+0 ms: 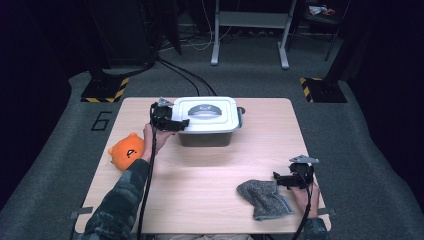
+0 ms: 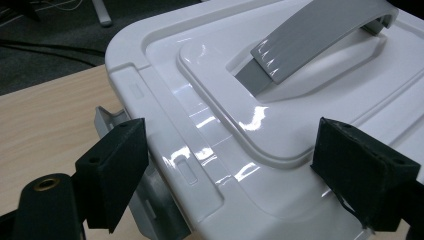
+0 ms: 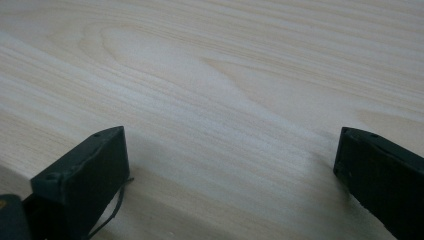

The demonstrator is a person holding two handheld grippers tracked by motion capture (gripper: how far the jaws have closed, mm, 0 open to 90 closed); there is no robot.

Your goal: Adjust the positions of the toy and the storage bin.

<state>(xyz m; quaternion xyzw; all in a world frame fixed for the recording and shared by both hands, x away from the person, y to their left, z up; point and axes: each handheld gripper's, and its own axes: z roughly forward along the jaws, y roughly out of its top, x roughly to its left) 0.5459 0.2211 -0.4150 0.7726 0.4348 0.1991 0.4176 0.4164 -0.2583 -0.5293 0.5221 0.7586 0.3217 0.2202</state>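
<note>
Left to right: orange plush (image 1: 127, 151) is sitting at the bench's (image 1: 210, 170) left edge, idle. Left gripper (image 1: 172, 122) is hovering at the left end of the white lidded box (image 1: 207, 120), jaws open, straddling the lid's corner over the grey side latch (image 2: 112, 120), not pressing. Lid handle (image 2: 320, 35) is lying ahead, long axis running away across the lid. Right gripper (image 1: 280, 179) is resting near the grey cloth (image 1: 264, 198), jaws open over bare wood. Left is nearer the box.

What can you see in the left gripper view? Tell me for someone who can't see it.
A shiny white box lid with a grey handle sits close up, and the left claw has its two black jaws spread wide over the lid's corner. A light wooden table lies behind.
</note>
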